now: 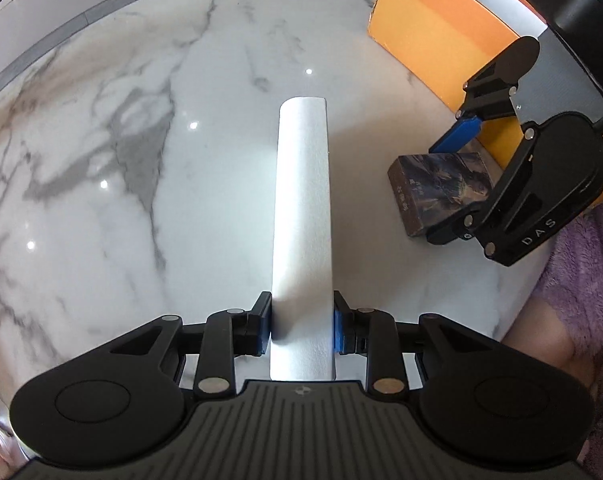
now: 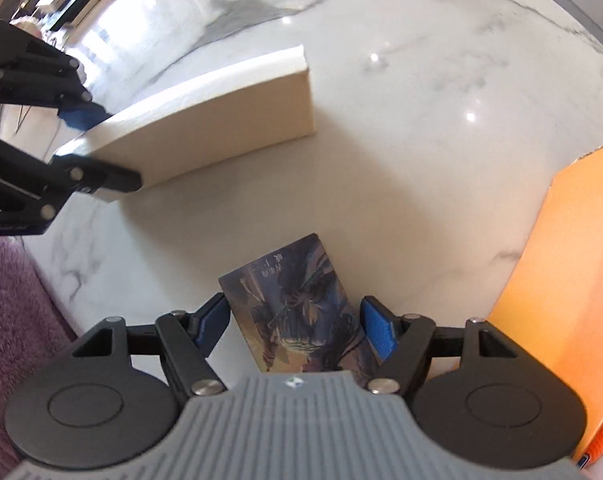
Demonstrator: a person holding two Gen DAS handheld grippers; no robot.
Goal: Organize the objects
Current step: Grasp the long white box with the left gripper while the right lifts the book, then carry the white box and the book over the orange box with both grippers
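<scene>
White book (image 1: 303, 216) stands on edge, clamped between the left gripper (image 1: 302, 328) fingers; the dark-covered book (image 2: 297, 304) lies between the right gripper (image 2: 297, 330) fingers, spread apart.

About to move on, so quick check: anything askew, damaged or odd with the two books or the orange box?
Nothing looks damaged or spilled. The white book is clamped on edge in the left gripper. The dark illustrated book lies flat on the marble table, at a slight angle to the orange box, between the right gripper's open fingers.
</scene>
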